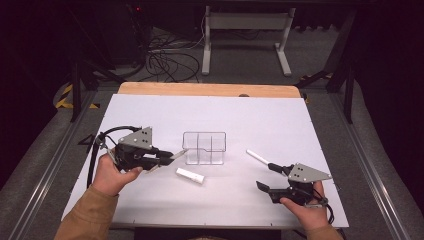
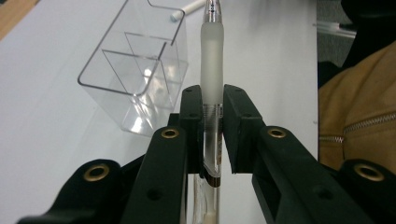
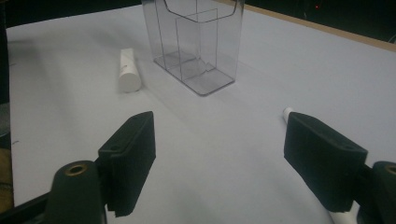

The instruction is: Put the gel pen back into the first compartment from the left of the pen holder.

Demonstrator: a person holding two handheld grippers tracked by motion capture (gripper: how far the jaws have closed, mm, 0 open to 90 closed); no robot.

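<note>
A clear pen with a frosted grip (image 2: 211, 70) is clamped between the jaws of my left gripper (image 2: 213, 121), which is shut on it. The pen (image 1: 178, 155) is lifted off the table and points toward a clear plastic organizer (image 1: 204, 148) with several compartments, just short of its left wall. The organizer (image 2: 135, 79) stands ahead and left of the pen tip. My right gripper (image 1: 265, 176) rests low at the front right, open with nothing between its jaws (image 3: 224, 158). A white marker (image 1: 259, 157) lies just beyond it, partly behind its right finger (image 3: 322, 158).
A short white tube (image 1: 190, 175) lies in front of the organizer; the right gripper view has this tube (image 3: 127, 70) left of the organizer (image 3: 196, 42). A white sheet (image 1: 250, 120) covers the table, with a wooden edge (image 1: 210, 89) at the back. Cables and a desk frame stand beyond.
</note>
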